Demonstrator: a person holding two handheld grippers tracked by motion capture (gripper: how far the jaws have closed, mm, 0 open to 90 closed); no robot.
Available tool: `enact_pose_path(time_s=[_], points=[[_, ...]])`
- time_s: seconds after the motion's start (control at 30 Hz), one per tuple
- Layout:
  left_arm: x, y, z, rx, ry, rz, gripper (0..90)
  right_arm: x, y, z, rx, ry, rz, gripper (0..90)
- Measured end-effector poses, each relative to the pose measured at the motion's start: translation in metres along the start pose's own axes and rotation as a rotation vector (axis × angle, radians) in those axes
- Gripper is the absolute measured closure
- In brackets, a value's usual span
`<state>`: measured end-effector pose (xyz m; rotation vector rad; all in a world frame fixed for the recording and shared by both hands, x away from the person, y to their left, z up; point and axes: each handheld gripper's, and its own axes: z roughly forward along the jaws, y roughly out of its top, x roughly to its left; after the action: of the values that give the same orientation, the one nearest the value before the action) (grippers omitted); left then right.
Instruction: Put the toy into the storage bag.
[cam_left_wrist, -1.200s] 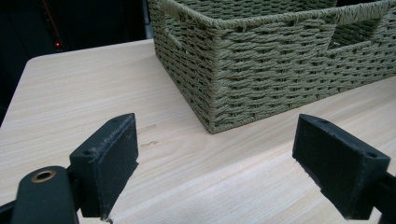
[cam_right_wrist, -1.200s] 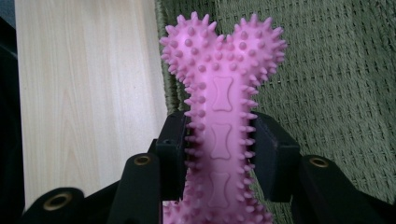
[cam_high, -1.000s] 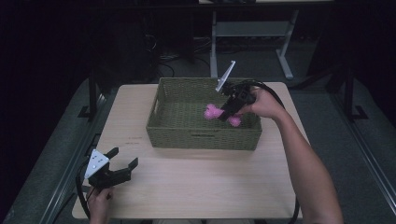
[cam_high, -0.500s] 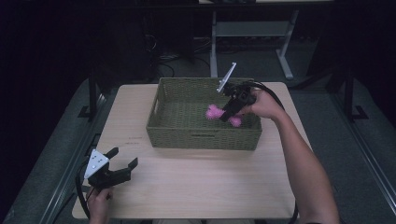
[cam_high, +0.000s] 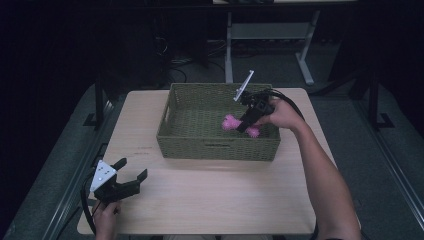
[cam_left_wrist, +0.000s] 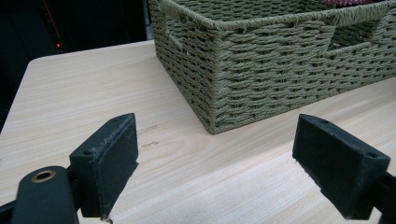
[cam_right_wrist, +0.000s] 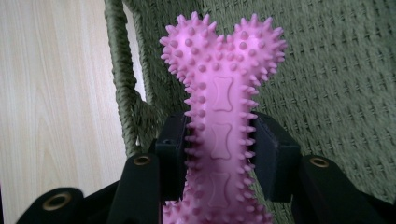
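My right gripper (cam_right_wrist: 219, 154) pinches a spiky pink bone toy (cam_right_wrist: 223, 107) inside the woven basket (cam_high: 210, 145); my left gripper (cam_left_wrist: 217, 163) rests spread wide.

We note basket (cam_high: 218, 148) mid-worktop (cam_high: 215, 200) toward far edge, bone toy (cam_high: 231, 123) inside at its right, left tongs (cam_high: 131, 172) near-left corner

Pink bone toy (cam_right_wrist: 223, 135) with raised spikes and embossed bone shapes; olive-green woven basket (cam_high: 218, 149); pale wood-grain tabletop (cam_high: 220, 195); black gripper (cam_high: 127, 176) carrying a grey plate.
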<state>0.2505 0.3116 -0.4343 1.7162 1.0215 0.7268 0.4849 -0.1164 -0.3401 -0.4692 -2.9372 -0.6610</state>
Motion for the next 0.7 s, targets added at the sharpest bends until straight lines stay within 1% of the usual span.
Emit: enact_pose_path(time_s=[0.1, 0.2, 0.33, 0.4, 0.57, 0.7], points=[[0.0, 0.0, 0.0, 0.0, 0.0, 0.0, 13.8, -0.001, -0.002, 0.003, 0.009, 0.004, 0.005, 57.9], [0.0, 0.0, 0.0, 0.0, 0.0, 0.0, 13.8, -0.001, -0.004, 0.004, 0.002, 0.011, 0.007, 57.9], [0.0, 0.0, 0.0, 0.001, 0.0, -0.001, 13.8, -0.001, -0.003, 0.007, 0.01, 0.013, 0.003, 57.9], [0.0, 0.0, 0.0, 0.001, 0.002, 0.005, 13.8, -0.001, -0.003, 0.008, 0.015, 0.012, 0.001, 57.9], [0.001, 0.0, -0.001, -0.002, 0.0, -0.007, 13.8, -0.001, -0.005, 0.011, 0.02, 0.013, -0.001, 57.9], [0.001, 0.0, -0.001, -0.001, 0.002, -0.003, 13.9, -0.002, -0.009, 0.013, 0.025, 0.013, 0.007, 57.9]])
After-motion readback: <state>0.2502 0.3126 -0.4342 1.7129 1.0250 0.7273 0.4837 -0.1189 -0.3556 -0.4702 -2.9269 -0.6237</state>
